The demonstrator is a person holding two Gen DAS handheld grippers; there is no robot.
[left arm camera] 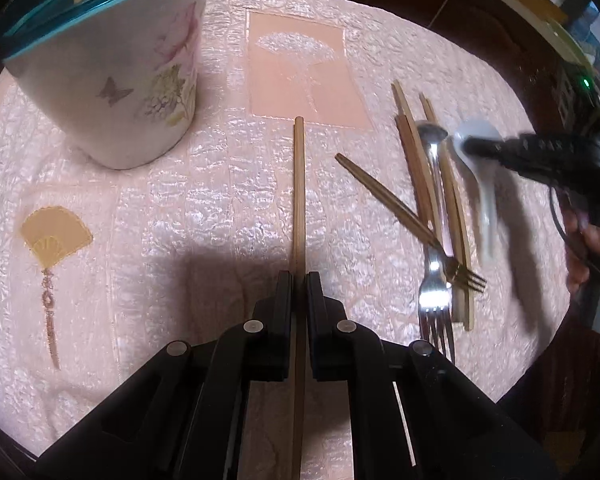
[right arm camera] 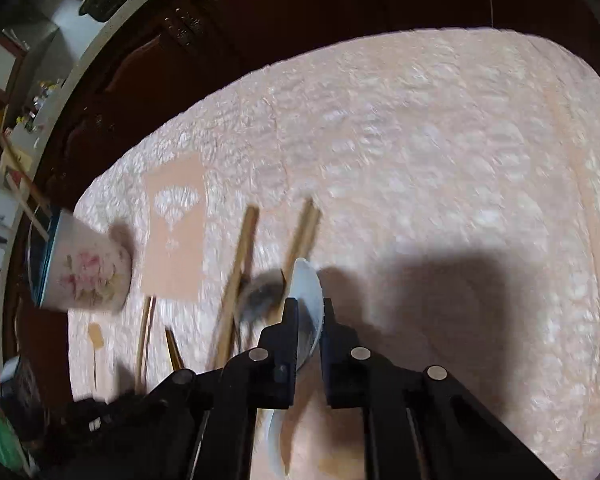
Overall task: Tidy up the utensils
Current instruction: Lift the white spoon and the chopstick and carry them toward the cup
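Left matte-black plastic claw [left arm camera: 299,280]: angular linkage arms, round silver rivets. Right black claw [right arm camera: 310,308]: same build, black cable, bare-skinned hand [left arm camera: 588,256].

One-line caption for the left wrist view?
Left tool grips a wooden chopstick beside the floral cup, while the right tool takes a white spoon from the utensil pile.

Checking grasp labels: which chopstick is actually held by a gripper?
The lone chopstick clamped in the left gripper, pointing toward the floral cup. The other chopsticks lie piled with the forks.

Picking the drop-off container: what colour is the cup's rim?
Teal-blue rim on the floral cup; clearest in left wrist view.
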